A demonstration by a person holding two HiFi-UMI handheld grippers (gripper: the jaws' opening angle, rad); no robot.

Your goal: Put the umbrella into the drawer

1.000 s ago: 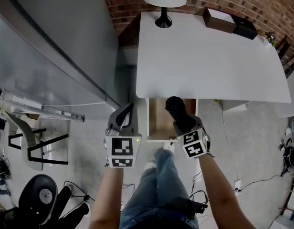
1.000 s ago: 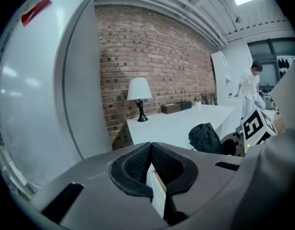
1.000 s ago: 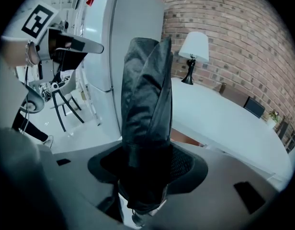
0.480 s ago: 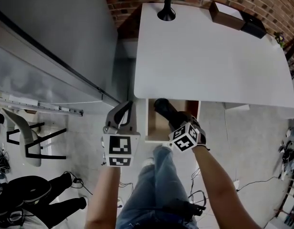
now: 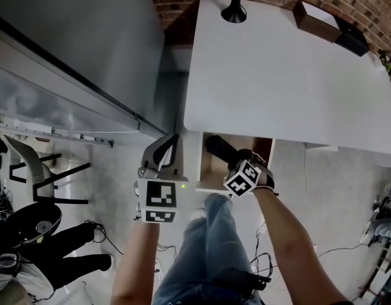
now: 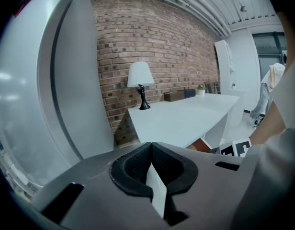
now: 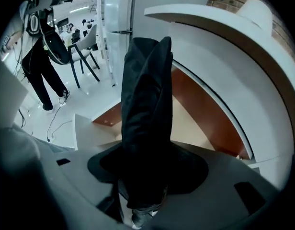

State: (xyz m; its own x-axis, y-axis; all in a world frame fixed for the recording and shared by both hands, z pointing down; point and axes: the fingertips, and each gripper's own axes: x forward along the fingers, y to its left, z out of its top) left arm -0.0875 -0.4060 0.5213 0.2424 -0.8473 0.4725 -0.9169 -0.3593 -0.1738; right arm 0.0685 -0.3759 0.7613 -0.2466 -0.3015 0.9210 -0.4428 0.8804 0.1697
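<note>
A folded black umbrella (image 5: 221, 150) (image 7: 146, 114) sticks out of my right gripper (image 5: 238, 165) (image 7: 145, 178), which is shut on it. It slants steeply down, its far end over the open drawer (image 5: 212, 169) under the white table's (image 5: 291, 75) near edge. In the right gripper view the drawer's tan bottom (image 7: 193, 126) and brown side lie just behind the umbrella. My left gripper (image 5: 171, 141) (image 6: 150, 150) hangs left of the drawer, over the floor. Its pads meet at the tip with nothing between them.
A lamp (image 5: 237, 8) and two boxes (image 5: 316, 21) stand at the table's far edge. A tall grey cabinet (image 5: 68, 56) fills the left. A chair (image 5: 30, 164) and a person in black (image 5: 43, 234) are on the floor at the left. My legs (image 5: 205, 246) are below the drawer.
My right gripper has sunk toward the drawer and rolled, so the umbrella now leans left over the drawer. The left gripper has dropped a little beside it.
</note>
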